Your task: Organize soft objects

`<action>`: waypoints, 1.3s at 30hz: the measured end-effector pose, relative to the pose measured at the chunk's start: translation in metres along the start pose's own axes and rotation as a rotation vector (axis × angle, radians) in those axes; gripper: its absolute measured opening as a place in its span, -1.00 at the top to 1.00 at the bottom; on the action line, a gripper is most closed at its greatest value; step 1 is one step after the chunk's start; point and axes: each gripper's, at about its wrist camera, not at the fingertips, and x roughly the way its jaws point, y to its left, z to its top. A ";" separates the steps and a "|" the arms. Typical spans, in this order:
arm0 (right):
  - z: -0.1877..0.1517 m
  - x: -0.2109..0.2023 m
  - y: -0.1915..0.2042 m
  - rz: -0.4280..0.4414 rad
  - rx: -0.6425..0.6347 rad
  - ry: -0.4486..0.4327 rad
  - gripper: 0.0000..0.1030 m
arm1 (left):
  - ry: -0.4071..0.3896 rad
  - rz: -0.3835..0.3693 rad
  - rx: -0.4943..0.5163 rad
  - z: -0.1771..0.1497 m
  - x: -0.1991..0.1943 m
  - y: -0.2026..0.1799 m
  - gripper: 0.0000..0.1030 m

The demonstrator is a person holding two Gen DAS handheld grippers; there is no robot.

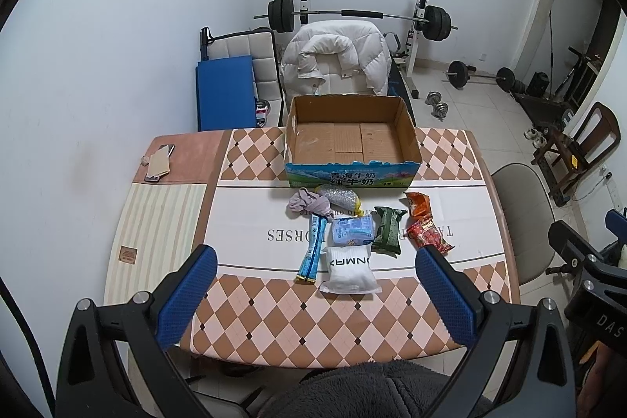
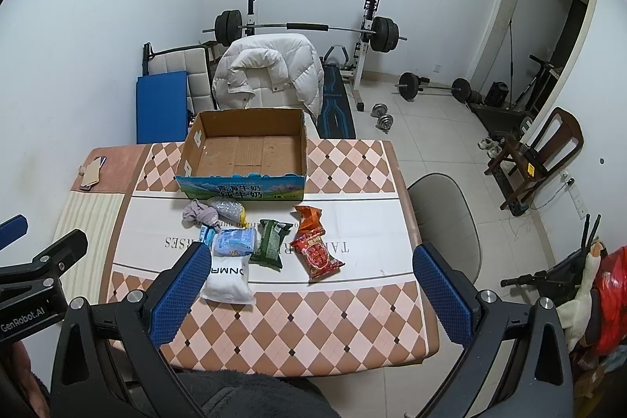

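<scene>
Cardboard box (image 1: 352, 140), frame centre on the counter (image 1: 164, 222): nothing inside. Soft packets (image 1: 350, 269) lie just below it, outside. Left claw (image 1: 317, 296) and right claw (image 2: 313, 296) both released, holding nothing.

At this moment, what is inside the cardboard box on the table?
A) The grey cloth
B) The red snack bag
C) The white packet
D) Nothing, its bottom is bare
D: the cardboard box shows only its bare bottom, while the white packet, grey cloth and red snack bag all lie on the table in front of it.
</scene>
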 end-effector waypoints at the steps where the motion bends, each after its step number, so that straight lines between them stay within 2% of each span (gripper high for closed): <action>1: 0.000 0.000 -0.001 0.003 0.004 0.001 -1.00 | 0.005 -0.001 -0.001 0.002 0.002 0.000 -1.00; 5: -0.003 0.004 -0.001 0.011 0.011 0.013 -1.00 | 0.034 -0.002 -0.007 0.002 0.007 0.005 -1.00; 9: -0.005 0.035 -0.008 0.030 0.038 0.063 -1.00 | 0.110 0.026 -0.052 -0.011 0.053 0.020 -1.00; 13: -0.008 0.112 -0.015 0.055 0.054 0.184 -1.00 | 0.275 0.027 -0.109 -0.021 0.128 0.029 -1.00; 16: -0.013 0.169 -0.020 0.098 0.075 0.282 -1.00 | 0.463 -0.050 -0.202 -0.038 0.196 0.033 -0.99; 17: -0.016 0.186 -0.021 0.104 0.080 0.308 -1.00 | 0.503 -0.043 -0.220 -0.043 0.217 0.030 -0.99; 20: -0.026 0.240 -0.020 0.100 0.054 0.371 -1.00 | 0.546 0.005 -0.144 -0.052 0.270 0.006 -0.99; 23: -0.037 0.293 -0.029 0.083 0.042 0.437 -1.00 | 0.600 -0.005 -0.049 -0.060 0.316 -0.023 -0.99; 28: -0.046 0.372 -0.049 0.066 0.031 0.537 -1.00 | 0.735 -0.045 0.034 -0.074 0.390 -0.054 -0.99; 33: -0.051 0.439 -0.046 0.099 -0.027 0.620 -1.00 | 0.845 -0.040 0.081 -0.094 0.434 -0.073 -0.99; 35: -0.055 0.457 -0.037 0.122 -0.050 0.652 -1.00 | 0.863 -0.032 0.085 -0.100 0.445 -0.075 -0.99; 37: -0.060 0.471 -0.027 0.126 -0.079 0.686 -1.00 | 0.864 -0.021 0.068 -0.104 0.450 -0.074 -0.73; 38: -0.063 0.479 -0.022 0.131 -0.092 0.700 -1.00 | 0.878 -0.050 0.033 -0.107 0.452 -0.072 -0.57; 39: -0.066 0.487 -0.017 0.137 -0.104 0.716 -1.00 | 0.873 -0.044 0.012 -0.107 0.450 -0.070 -0.50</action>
